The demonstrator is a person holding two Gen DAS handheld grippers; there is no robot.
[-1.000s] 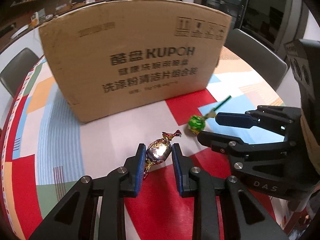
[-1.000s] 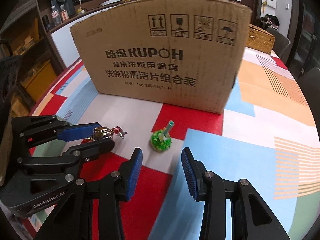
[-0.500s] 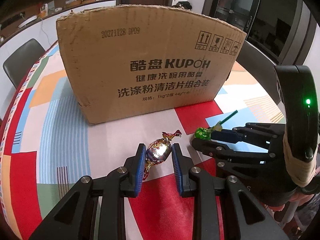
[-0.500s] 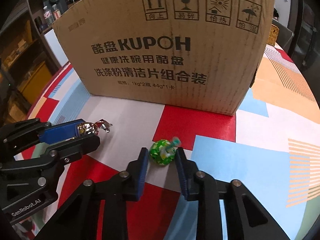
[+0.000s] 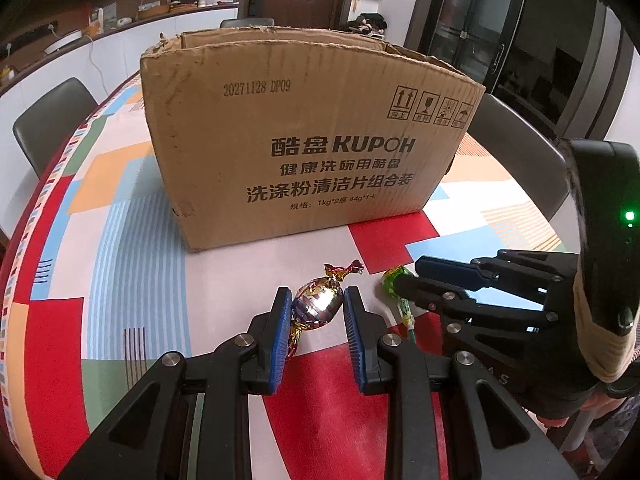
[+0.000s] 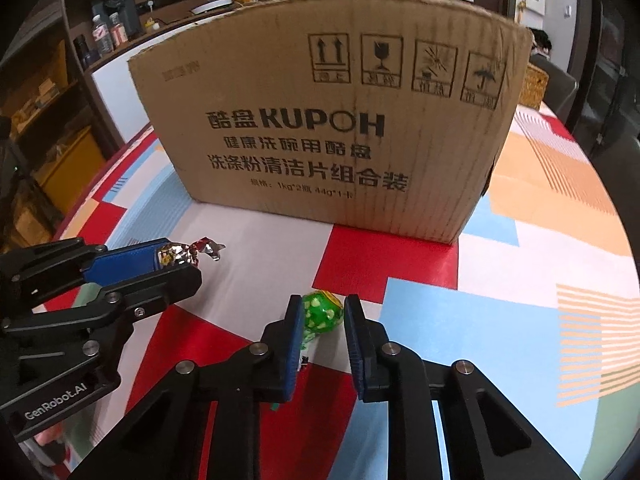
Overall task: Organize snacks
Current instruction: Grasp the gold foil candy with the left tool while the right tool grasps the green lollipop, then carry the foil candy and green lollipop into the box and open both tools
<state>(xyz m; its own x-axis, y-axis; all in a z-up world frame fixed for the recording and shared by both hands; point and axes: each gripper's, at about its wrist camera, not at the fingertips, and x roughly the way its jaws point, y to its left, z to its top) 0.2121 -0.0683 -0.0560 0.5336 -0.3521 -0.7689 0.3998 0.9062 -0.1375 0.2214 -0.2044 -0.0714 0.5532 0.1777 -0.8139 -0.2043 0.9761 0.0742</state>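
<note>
Between my left gripper's (image 5: 316, 306) fingers sits a foil-wrapped candy (image 5: 316, 304), clamped at lower centre; my right gripper (image 6: 322, 316) pinches a green lollipop (image 6: 322, 314). Above both, mid-frame, a cardboard box (image 5: 312, 140) stands on the patterned worktop (image 5: 120, 240).

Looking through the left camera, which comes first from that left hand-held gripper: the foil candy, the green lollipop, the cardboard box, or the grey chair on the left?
1. Foil candy: between the fingers of the left hand-held gripper.
2. Green lollipop: just to the right, in the right hand-held gripper.
3. Cardboard box: straight ahead on the table.
4. Grey chair: beyond the table's far left edge.
</note>
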